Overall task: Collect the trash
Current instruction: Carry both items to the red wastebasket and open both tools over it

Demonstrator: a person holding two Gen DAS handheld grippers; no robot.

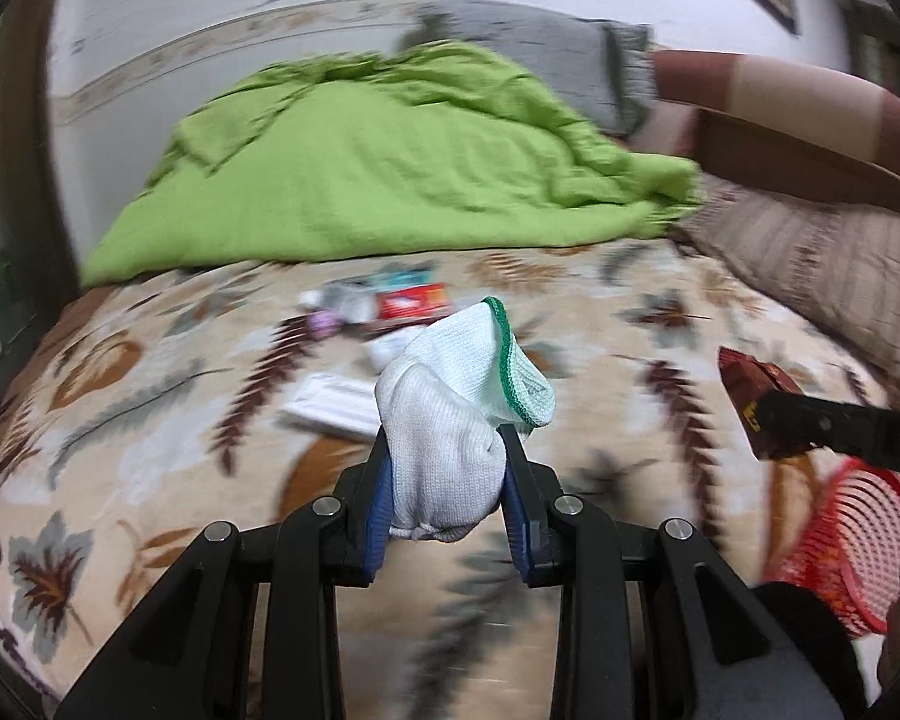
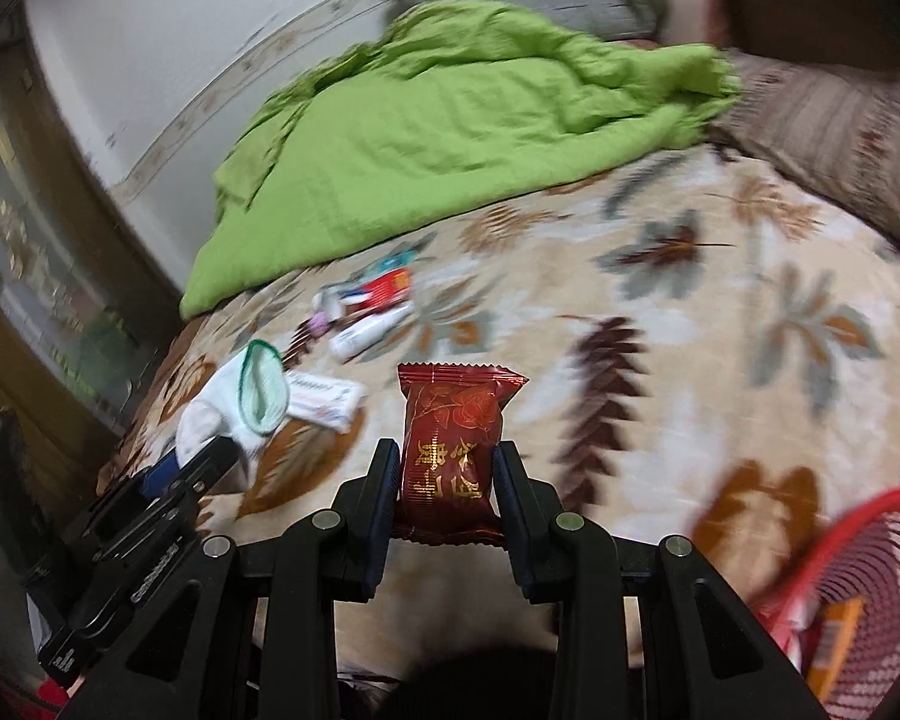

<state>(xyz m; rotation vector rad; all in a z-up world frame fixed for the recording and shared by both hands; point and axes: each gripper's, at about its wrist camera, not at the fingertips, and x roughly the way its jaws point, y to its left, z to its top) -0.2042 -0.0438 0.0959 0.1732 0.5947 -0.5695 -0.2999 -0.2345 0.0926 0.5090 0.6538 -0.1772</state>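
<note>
My left gripper (image 1: 444, 438) is shut on a white sock with a green cuff (image 1: 456, 402), held above the leaf-patterned bed cover (image 1: 150, 420). That sock (image 2: 234, 402) and the left gripper (image 2: 210, 456) also show at the left of the right wrist view. My right gripper (image 2: 444, 450) is shut on a dark red snack packet with gold print (image 2: 453, 450), upright between the pads. The same packet (image 1: 756, 396) appears at the right edge of the left wrist view. A red mesh basket (image 2: 858, 576) stands at the lower right, holding an orange wrapper (image 2: 834, 642).
Several small items lie in the middle of the bed: a red box (image 2: 390, 288), a white tube (image 2: 366, 330), a white flat pack (image 2: 324, 402). A green quilt (image 2: 438, 120) is heaped behind them, with pillows (image 2: 840, 132) at the right and a wall on the left.
</note>
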